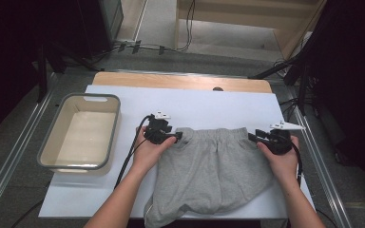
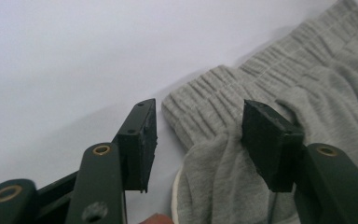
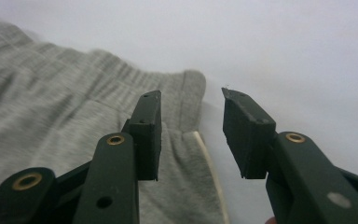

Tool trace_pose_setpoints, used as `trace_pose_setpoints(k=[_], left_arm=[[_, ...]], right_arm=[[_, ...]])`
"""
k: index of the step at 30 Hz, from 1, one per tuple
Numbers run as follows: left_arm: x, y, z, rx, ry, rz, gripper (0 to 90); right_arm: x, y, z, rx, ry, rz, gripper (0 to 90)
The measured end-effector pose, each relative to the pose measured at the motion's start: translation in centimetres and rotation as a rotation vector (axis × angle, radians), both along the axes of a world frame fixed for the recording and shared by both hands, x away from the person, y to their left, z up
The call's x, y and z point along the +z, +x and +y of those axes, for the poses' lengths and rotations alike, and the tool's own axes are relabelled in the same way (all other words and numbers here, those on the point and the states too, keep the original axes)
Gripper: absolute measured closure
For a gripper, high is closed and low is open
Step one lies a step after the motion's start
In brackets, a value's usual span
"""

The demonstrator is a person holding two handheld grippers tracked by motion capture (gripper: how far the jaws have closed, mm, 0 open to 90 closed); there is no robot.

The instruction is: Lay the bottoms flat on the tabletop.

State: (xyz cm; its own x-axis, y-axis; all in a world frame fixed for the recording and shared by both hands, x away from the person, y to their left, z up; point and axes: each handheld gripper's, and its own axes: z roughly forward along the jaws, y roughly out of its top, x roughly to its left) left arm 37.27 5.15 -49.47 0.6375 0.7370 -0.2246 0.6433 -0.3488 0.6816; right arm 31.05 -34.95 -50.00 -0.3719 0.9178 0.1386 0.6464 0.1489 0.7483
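1. The counter (image 1: 218,102), covered by a white sheet, lay under both tongs and stretched away beyond them and to either side.
2. The grey shorts (image 1: 214,171) lay flat on the counter between the two tongs, the elastic waistband (image 1: 214,133) running from one pair to the other and the legs trailing back toward the person, past the near counter edge.
3. The bin (image 1: 102,102), grey-rimmed with a pale inside, sat on the counter well to the outer side of the left tongs, apart from the shorts.
4. The left hand (image 1: 147,152) held the left tongs (image 1: 177,136) at the left end of the waistband. In the left gripper view the left tongs (image 2: 198,137) stood wide open astride that corner (image 2: 200,112): one jaw over bare white counter just outside the cloth, the other over the gathered fabric. Whether that jaw touched the cloth I could not tell.
5. The right hand (image 1: 281,159) held the right tongs (image 1: 252,137) at the right end of the waistband. In the right gripper view the right tongs (image 3: 191,128) also stood wide open, one jaw above the cloth, the other above white counter, with the waistband's end (image 3: 186,93) and a pale side stripe (image 3: 209,172) in the gap.
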Motion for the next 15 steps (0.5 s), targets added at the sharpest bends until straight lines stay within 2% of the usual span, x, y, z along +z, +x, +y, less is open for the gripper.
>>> trace_pose_setpoints(k=[2, 3, 5, 9, 10, 12, 13, 15], left_arm=[[-0.4, 0.0, -0.1, -0.014, 0.015, 0.026, 49.9], [-0.6, -0.1, -0.3, -0.026, 0.023, 0.037, 53.2], [-0.7, -0.2, -0.5, -0.030, 0.045, 0.034, 55.8], [-0.6, -0.1, -0.4, -0.013, 0.041, 0.067, 66.6], [-0.6, -0.1, -0.4, -0.013, 0.041, 0.069, 69.5], [-0.6, -0.2, -0.5, -0.014, 0.054, 0.059, 75.3], [-0.6, -0.3, -0.6, -0.022, 0.064, 0.057, 77.5], [-0.4, -0.4, -0.7, -0.023, 0.071, 0.043, 79.8]], right_arm=[[-0.7, 0.6, -0.1, -0.013, -0.035, 0.029, 54.7], [-1.0, 0.8, -0.2, -0.016, -0.019, 0.041, 54.7], [-1.5, 1.1, -0.4, -0.005, 0.011, 0.057, 54.6], [-2.1, 1.3, -0.1, 0.022, 0.004, 0.091, 54.8], [-2.2, 1.3, 0.0, 0.023, -0.001, 0.087, 55.9], [-2.1, 1.2, 0.2, 0.019, -0.028, 0.085, 62.3], [-2.1, 1.2, 0.4, 0.035, -0.016, 0.091, 72.4], [-2.0, 1.2, 0.7, 0.050, -0.037, 0.091, 77.5]])
